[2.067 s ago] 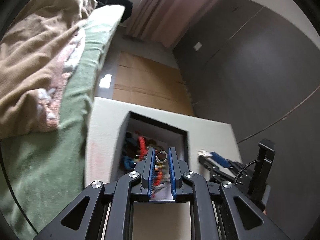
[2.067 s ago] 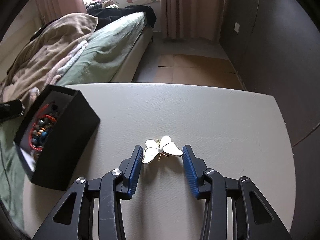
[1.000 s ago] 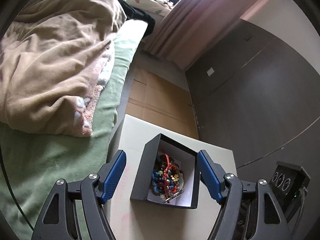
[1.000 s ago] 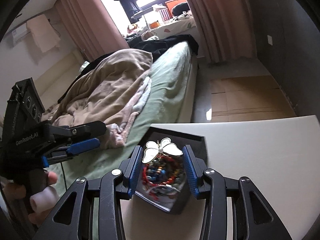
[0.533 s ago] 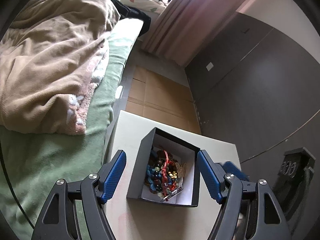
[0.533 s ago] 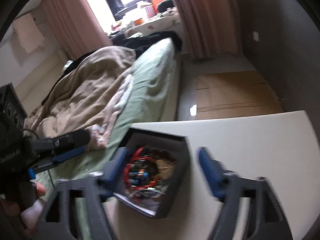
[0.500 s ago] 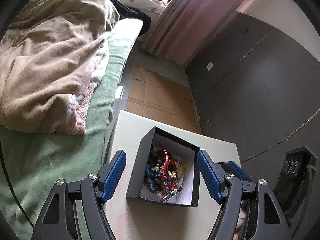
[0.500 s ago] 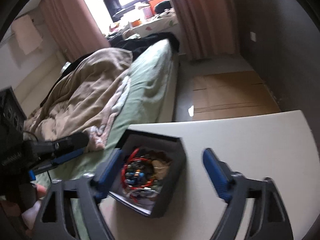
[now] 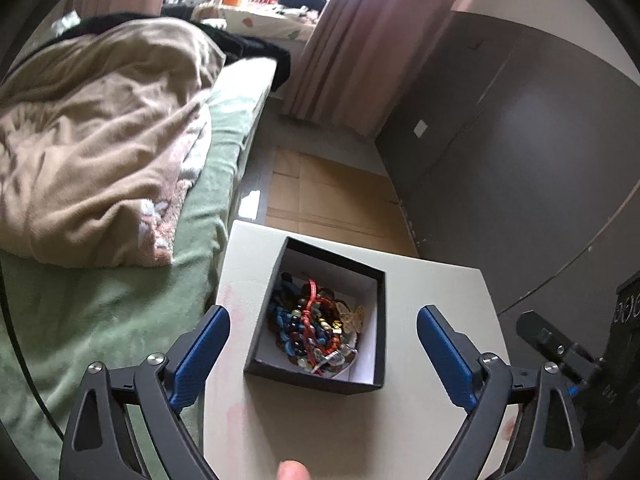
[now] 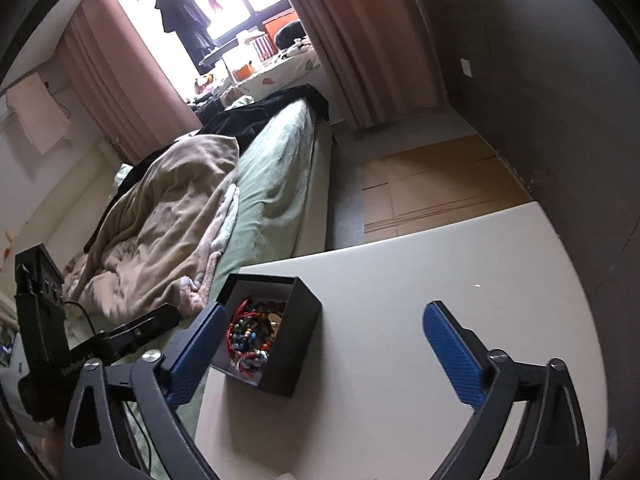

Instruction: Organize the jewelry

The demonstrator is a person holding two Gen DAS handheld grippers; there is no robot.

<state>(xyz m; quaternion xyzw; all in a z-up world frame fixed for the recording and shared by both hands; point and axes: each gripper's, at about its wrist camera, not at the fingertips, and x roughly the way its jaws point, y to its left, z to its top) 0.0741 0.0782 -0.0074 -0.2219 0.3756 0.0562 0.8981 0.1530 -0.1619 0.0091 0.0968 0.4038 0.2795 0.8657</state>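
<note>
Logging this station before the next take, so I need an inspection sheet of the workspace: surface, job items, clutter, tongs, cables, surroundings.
Surface: pale table, faint pinkish marks along its bed-side edge.
Job's things: black box, open, upright on the table; it holds tangled beaded jewelry and a pale butterfly brooch.
Clutter: nothing seen on the table beyond a tiny white speck.
Grippers: left tongs and right tongs both empty, jaws opening wide, clear of the box.
Cables: a black lead hangs from the left tool.
Surroundings: bed with green sheet and beige blanket, flattened cardboard on the floor, pink curtains.
</note>
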